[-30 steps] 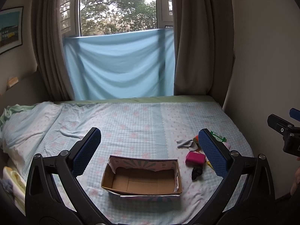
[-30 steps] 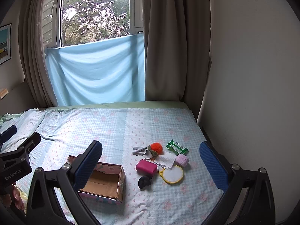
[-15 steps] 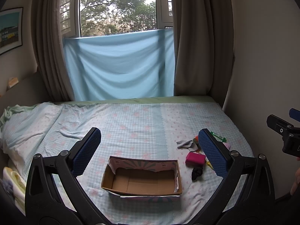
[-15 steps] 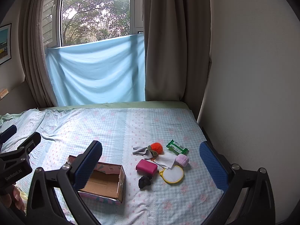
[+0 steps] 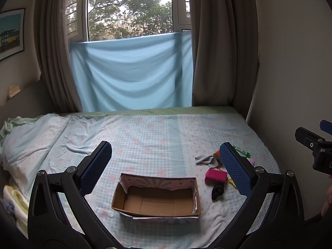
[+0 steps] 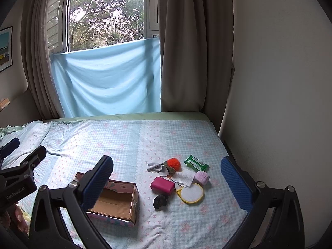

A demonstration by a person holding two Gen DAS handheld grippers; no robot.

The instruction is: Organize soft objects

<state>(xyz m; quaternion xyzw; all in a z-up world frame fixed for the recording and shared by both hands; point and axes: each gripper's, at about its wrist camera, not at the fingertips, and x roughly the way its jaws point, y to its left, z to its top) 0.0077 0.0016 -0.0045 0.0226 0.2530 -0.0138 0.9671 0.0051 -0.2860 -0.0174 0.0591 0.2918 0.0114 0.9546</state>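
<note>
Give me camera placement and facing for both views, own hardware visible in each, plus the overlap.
Left wrist: on the left gripper, above the bed, facing the window; open cardboard box between its open fingers; right gripper at right edge.
Right wrist: on the right gripper, same heading; soft items ahead, pink pouch; left gripper at left edge.
Shared: box, pouch, bed.

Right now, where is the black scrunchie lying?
In the right wrist view, the black scrunchie lies on the bed sheet, right of the cardboard box and just in front of the pink pouch.
</note>
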